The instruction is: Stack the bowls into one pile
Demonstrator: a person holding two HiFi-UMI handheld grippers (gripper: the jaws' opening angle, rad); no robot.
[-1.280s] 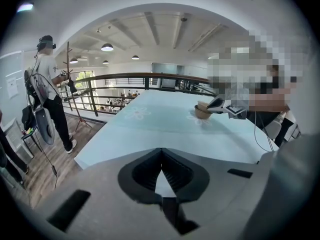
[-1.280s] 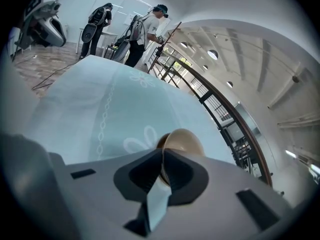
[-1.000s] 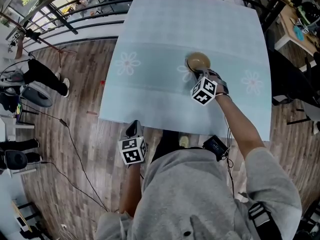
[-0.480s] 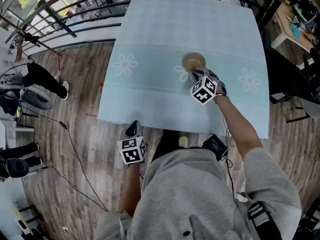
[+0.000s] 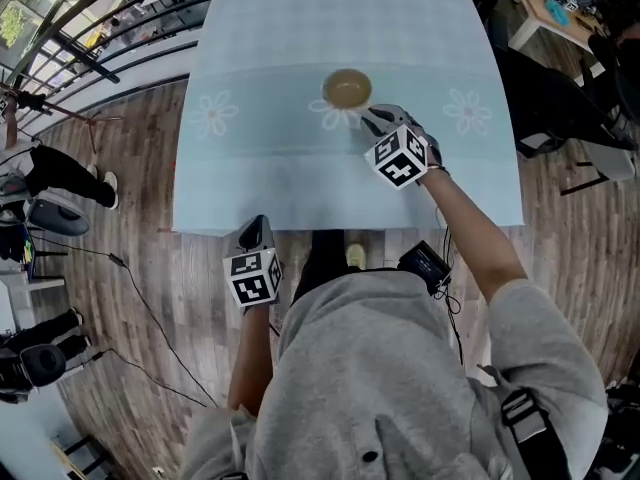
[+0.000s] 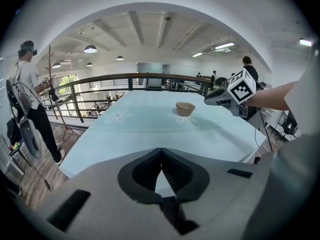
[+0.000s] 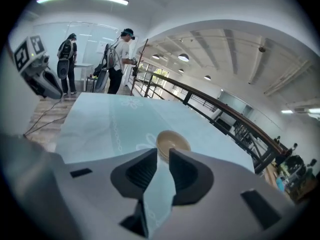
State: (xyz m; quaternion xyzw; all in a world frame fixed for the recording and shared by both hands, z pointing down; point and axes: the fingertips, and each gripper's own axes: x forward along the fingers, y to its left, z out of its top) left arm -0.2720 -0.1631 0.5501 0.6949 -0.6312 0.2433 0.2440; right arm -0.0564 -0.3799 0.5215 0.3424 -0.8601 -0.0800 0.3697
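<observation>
Hovering my right gripper (image 7: 160, 156), fingers released and empty, near the bowl stack (image 5: 347, 88); left gripper (image 6: 161, 156) fingers clenched, empty.

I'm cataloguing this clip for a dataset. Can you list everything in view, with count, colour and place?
bowl: one pile visible, tan, mid-table; number nested inside cannot be told
table: one, light blue cloth with white flowers, before the person
railing: one, dark, beyond the table
floor: brown wood, around the table
bystanders: two, dark trousers, standing beside the table
sweatshirt: one, grey, on the person
left tool: grey, shut, empty, at the table's near edge
right tool: grey, open, empty, just short of the bowl
</observation>
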